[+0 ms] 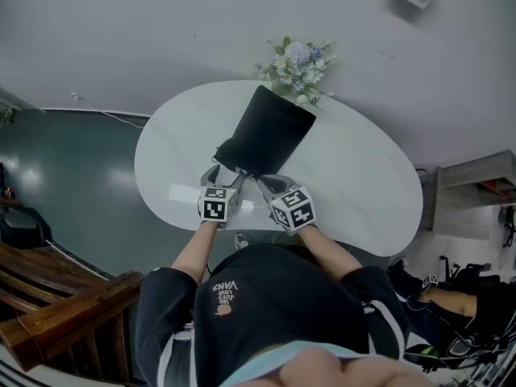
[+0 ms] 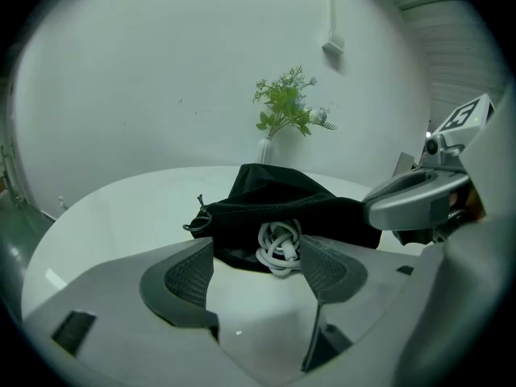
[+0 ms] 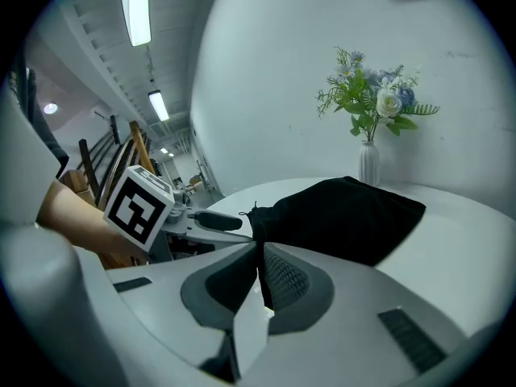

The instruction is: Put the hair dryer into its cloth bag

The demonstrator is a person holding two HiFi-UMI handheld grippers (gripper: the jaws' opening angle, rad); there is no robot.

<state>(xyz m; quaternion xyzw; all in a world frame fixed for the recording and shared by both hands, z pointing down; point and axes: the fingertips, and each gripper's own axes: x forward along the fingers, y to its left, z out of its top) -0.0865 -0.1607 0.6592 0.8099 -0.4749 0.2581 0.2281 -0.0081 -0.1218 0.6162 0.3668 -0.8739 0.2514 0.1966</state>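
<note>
The black cloth bag (image 1: 270, 131) lies in the middle of the white oval table (image 1: 363, 184), its mouth toward me. A coiled white cord (image 2: 280, 247) shows in the mouth of the bag (image 2: 274, 196); the hair dryer's body is hidden inside. My left gripper (image 1: 226, 176) stands open just short of the mouth, with nothing between its fingers (image 2: 189, 276). My right gripper (image 1: 264, 182) is shut on the bag's mouth edge, and black cloth (image 3: 339, 216) runs down between its pads (image 3: 282, 276).
A vase of flowers (image 1: 298, 67) stands at the table's far edge, just behind the bag. A wooden stair rail (image 1: 64, 297) is at the lower left. Another person's leg (image 1: 451, 297) shows at the lower right.
</note>
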